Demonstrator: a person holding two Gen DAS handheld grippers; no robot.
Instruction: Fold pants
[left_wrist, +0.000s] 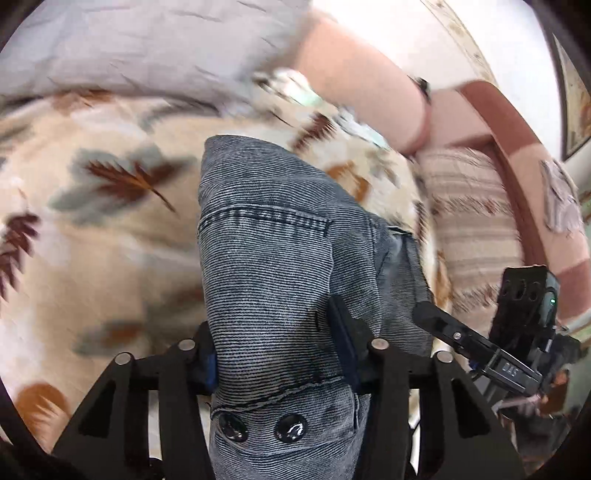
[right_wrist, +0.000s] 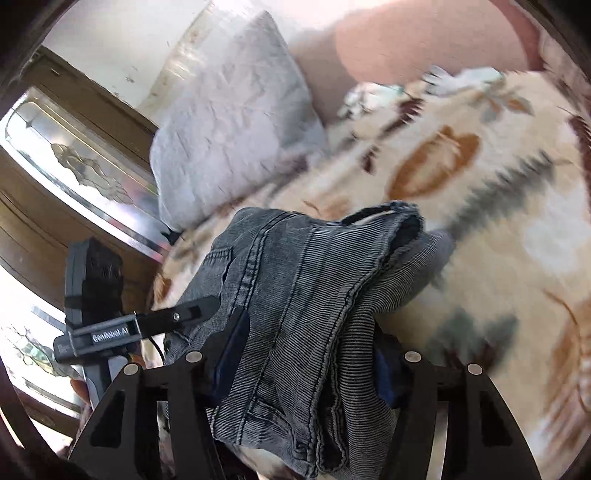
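Observation:
Grey-blue denim pants (left_wrist: 273, 258) hang lifted above the bed, folded into a thick bundle. In the left wrist view the waistband with two metal snaps (left_wrist: 258, 430) lies nearest the camera, and my left gripper (left_wrist: 277, 343) is shut on the pants just past it. One of the right gripper's fingers (left_wrist: 439, 323) shows at the pants' right edge. In the right wrist view several layers of the pants (right_wrist: 306, 295) are bunched between the pads, with my right gripper (right_wrist: 310, 354) shut on them. One of the left gripper's fingers (right_wrist: 184, 314) shows at the left.
Below lies a cream blanket with brown and grey leaf prints (left_wrist: 92, 229) (right_wrist: 498, 184). A grey pillow (left_wrist: 147, 44) (right_wrist: 229, 122) rests at the head beside a pink headboard (left_wrist: 362, 85). A wooden door with glass panes (right_wrist: 74, 170) stands to the left. A striped cloth (left_wrist: 476, 229) lies at the right.

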